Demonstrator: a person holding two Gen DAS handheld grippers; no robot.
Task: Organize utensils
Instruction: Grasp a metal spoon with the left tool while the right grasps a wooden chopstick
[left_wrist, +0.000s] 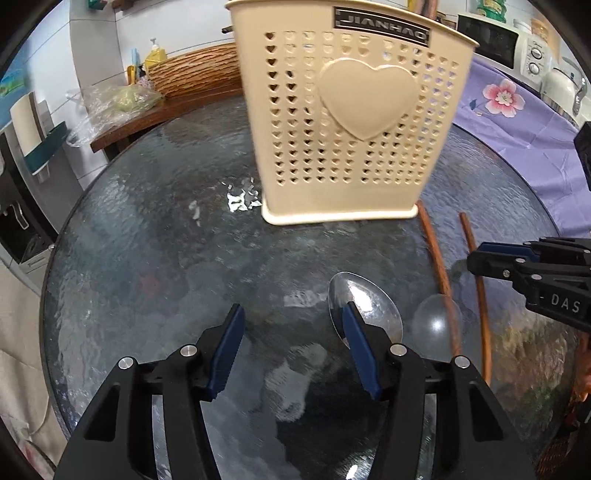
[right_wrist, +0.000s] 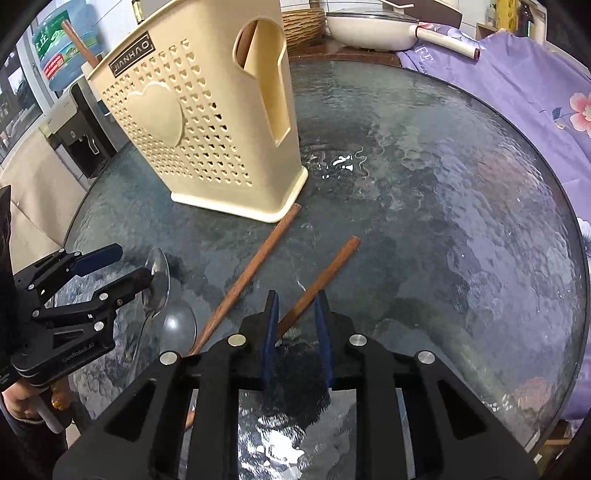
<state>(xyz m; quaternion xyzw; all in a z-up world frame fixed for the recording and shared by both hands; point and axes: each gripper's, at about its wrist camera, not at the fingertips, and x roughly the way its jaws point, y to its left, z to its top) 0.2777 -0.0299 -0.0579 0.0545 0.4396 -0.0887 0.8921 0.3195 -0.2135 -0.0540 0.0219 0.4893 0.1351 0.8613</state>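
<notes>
Left gripper (left_wrist: 291, 314) tilted down near the cream perforated plastic utensil holder (left_wrist: 354, 122), fingers apart beside one metal spoon (left_wrist: 369, 306), right gripper (right_wrist: 297, 301) tilted down, fingers narrowed around one of two brown wooden chopsticks (right_wrist: 325, 273), grip uncertain, both on round glass table (right_wrist: 443, 184).

Upright cream perforated holder (left_wrist: 354, 122); before it, flat: steel spoon (left_wrist: 364, 308), two wooden chopsticks (right_wrist: 255, 269).

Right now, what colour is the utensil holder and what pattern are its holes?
The utensil holder is cream, pierced with rows of small heart-shaped holes; clearest in the left wrist view.
</notes>
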